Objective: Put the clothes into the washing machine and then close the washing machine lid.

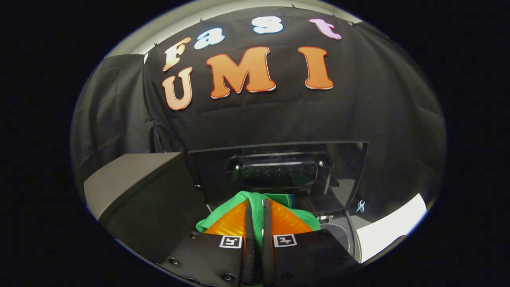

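One gripper (pixel 258 205), two fingers (pixel 249 223), closed tight on one piece of green clothing (pixel 255 198). Fabric pinched in the narrow slit between the fingers, bunched up over and around the tips, spilling out to both sides (a sliver of blue at the right edge of the bundle, can't tell if that's trim or a second item). Two square tag markers (pixel 231 241) on the gripper body, one per side.

Straight beyond the fingertips: one washing machine lid (pixel 279 171), standing open and upright, dark and glossy with a window-like panel in its middle. Clothing held just in front of the lid's lower edge, up off the machine, not down inside yet as far as visible. A bit of the round drum opening (pixel 338 233) peeking out to the right of the fingers, below the lid. White top of the washing machine (pixel 390 227) further right.

One dark grey box-like block (pixel 135 179) off to the left, close beside the lid. Black cloth wall (pixel 378 119) behind everything.
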Demonstrator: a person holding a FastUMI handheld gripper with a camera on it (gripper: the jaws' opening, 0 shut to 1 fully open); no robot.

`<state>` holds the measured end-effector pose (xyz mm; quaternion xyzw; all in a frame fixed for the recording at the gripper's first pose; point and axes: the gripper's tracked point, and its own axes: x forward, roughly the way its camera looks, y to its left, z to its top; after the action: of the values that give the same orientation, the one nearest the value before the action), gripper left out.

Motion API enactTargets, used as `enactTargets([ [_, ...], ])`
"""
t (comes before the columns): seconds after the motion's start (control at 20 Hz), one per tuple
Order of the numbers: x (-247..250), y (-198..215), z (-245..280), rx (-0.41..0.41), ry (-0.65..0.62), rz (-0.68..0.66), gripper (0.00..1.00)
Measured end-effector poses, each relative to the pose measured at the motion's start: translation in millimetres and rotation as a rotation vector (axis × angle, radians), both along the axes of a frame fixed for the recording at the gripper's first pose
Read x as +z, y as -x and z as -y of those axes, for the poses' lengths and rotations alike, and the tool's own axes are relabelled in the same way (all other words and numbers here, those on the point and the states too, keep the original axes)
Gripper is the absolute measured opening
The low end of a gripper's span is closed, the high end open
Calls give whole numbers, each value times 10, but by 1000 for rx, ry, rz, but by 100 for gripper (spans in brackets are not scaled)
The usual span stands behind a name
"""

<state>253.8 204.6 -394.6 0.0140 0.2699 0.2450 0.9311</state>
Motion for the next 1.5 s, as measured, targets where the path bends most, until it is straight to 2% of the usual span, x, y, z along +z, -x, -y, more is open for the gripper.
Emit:
enactTargets([
  [0.35, -992, -3, -70, 29, 46, -199, 15],
  [0.55, -1379, 87, -158, 66, 109, -327, 15],
  [0.8, -1922, 203, -112, 36, 150, -473, 15],
  [1.0, -2404, 382, -9, 35, 239, -567, 15],
  [1.35, -2600, 427, 54, 15, 311, -643, 18],
  [1.4, -2581, 416, 93, 11, 321, -634, 26],
  [1.5, -2574, 438, 110, 11, 331, -615, 55],
])
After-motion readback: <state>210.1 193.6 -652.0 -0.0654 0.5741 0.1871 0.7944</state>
